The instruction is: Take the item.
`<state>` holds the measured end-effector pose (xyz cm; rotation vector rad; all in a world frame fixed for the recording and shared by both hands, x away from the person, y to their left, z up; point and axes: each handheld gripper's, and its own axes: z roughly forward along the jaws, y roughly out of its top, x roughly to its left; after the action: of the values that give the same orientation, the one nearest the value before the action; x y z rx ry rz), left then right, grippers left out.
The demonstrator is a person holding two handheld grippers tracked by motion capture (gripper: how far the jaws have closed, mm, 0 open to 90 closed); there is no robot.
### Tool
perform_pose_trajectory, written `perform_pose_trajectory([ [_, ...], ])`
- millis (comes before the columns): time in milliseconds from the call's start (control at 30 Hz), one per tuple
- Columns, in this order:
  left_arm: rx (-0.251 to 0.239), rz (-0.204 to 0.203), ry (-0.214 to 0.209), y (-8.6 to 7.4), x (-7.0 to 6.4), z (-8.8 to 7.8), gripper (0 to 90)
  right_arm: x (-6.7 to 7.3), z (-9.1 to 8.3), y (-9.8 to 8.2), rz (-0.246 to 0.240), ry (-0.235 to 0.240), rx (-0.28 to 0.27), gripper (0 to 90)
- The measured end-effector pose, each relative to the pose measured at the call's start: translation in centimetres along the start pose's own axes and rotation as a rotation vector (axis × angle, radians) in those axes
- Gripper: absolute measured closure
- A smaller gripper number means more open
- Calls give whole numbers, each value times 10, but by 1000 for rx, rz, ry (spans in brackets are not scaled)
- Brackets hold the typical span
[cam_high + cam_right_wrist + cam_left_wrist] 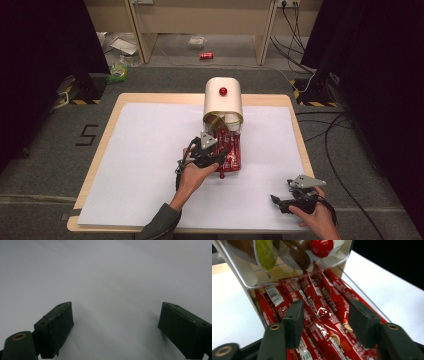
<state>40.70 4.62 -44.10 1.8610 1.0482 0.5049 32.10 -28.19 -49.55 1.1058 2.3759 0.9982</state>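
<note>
Red coffee stick packets (322,315): long, narrow, glossy foil sachets with white lettering and a barcode patch, packed side by side lengthwise in a clear plastic drawer (362,297) that's pulled out toward you from the dispenser. In the high view the packets (234,155) sit mid-surface, just in front of the cream dispenser (223,100), which is a rounded, arch-topped, smooth box with a red ball knob (223,91) on its face. Above the drawer is a clear bin front (287,265), with a green pod, a brown pod and a red round piece showing through it.

Your left tool (325,320) is angled down over the drawer, its matte black rectangular pads straddling one packet in the middle of the stack. The jaws are about half apart, and the pads aren't pressing the packet; there's a gap on both sides. In the high view the left tool (212,147) is right at the drawer's near-left part, with the grey three-cornered plate on top and the cable trailing.

Your right tool (115,327) has its jaws wide with nothing between them, and faces plain white sheet. In the high view the right tool (285,200) rests near the front right of the surface, well apart from the drawer.

The white matte sheet (150,165) covers the light wood surface (112,112). On the grey floor beyond it lies a red can (206,56).
</note>
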Motion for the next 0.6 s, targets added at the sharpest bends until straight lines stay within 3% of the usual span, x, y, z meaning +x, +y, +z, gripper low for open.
perform_pose_trajectory([
  [367, 44, 32, 68, -5, 1, 8, 650, 0, 0, 0, 0, 0, 1, 128],
  [467, 51, 32, 76, -4, 1, 9, 658, 0, 0, 0, -1, 0, 1, 128],
  [600, 75, 66, 100, -3, -2, 12, 657, 0, 0, 0, 0, 0, 1, 128],
])
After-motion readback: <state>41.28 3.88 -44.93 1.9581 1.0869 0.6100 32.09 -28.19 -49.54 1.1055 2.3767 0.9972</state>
